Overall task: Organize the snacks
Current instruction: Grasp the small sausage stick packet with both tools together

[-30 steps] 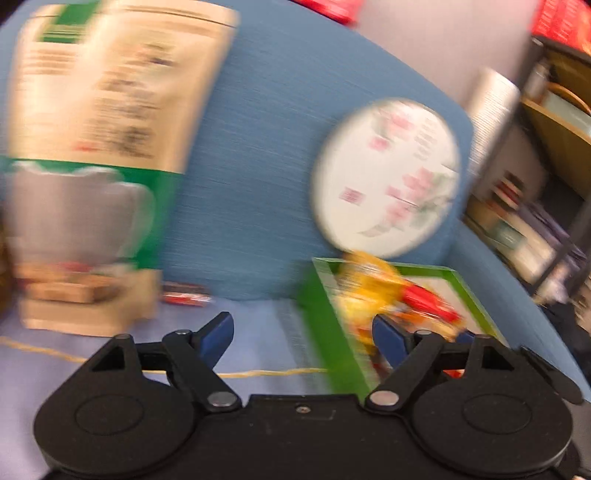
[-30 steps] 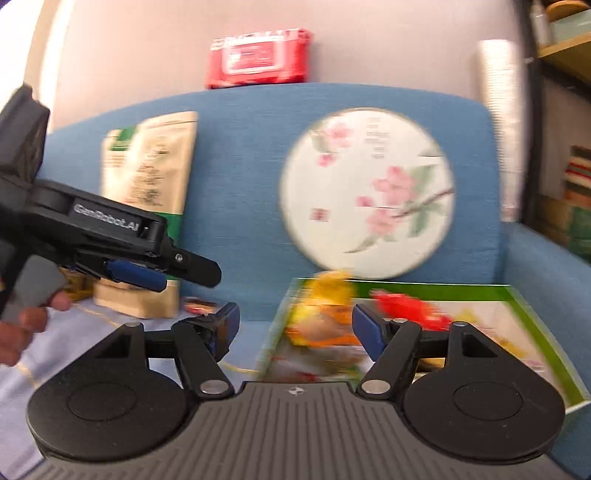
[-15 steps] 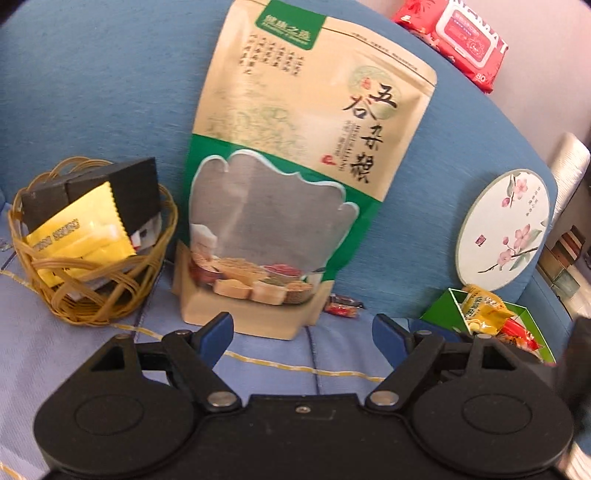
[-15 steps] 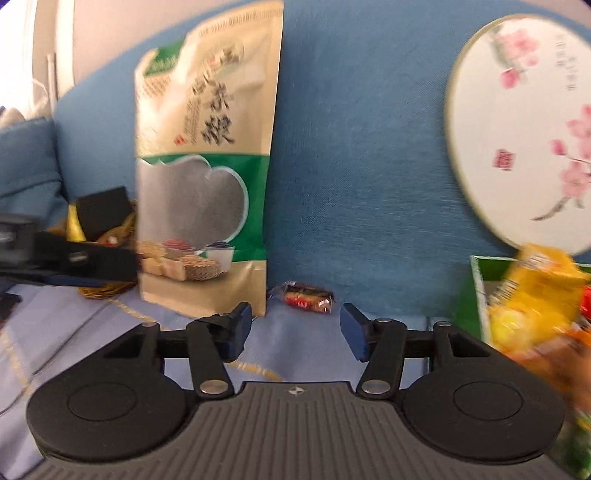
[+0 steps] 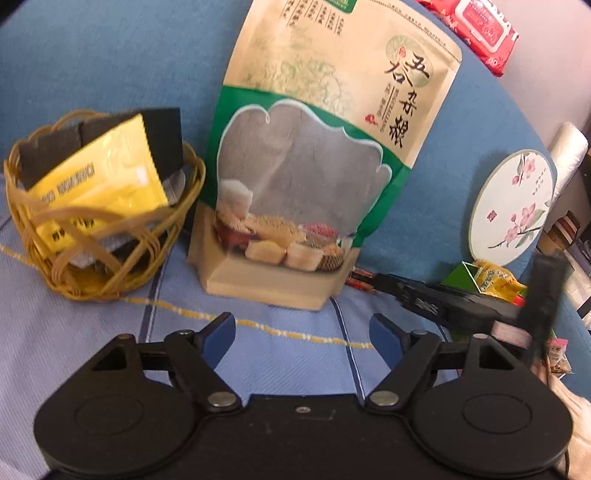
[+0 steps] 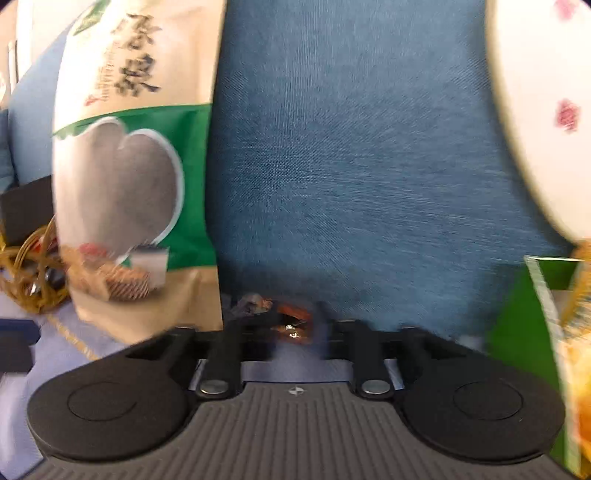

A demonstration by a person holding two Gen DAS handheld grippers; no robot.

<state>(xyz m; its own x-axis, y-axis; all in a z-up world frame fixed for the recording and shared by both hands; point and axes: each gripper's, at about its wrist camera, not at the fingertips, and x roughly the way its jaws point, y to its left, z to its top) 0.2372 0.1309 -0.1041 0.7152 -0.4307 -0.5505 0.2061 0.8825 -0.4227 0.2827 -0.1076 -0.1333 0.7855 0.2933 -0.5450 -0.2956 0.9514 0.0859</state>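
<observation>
A small red-brown wrapped candy point(image 6: 295, 314) lies at the foot of the blue sofa back, just right of a tall beige-and-green grain pouch point(image 6: 129, 166). My right gripper point(image 6: 291, 330) is at the candy, jaws closing tight on it; the picture is blurred there. In the left wrist view the same right gripper point(image 5: 376, 280) reaches in from the right to the candy point(image 5: 356, 275). My left gripper point(image 5: 303, 332) hovers open over the seat in front of the pouch point(image 5: 314, 166), holding nothing. A wicker basket point(image 5: 110, 284) holding a yellow sachet point(image 5: 99, 184) and black packets sits left of the pouch.
A green tray point(image 5: 461, 275) with yellow snack bags point(image 5: 495, 280) stands at the right, below a round floral plate point(image 5: 513, 206) leaning on the sofa back. A red wipes pack point(image 5: 480, 22) lies on top of the backrest. Shelves stand at the far right.
Both grippers swung left from the green tray toward the pouch and sank a little. The right gripper went from open to shut at the candy. The left stayed open.
</observation>
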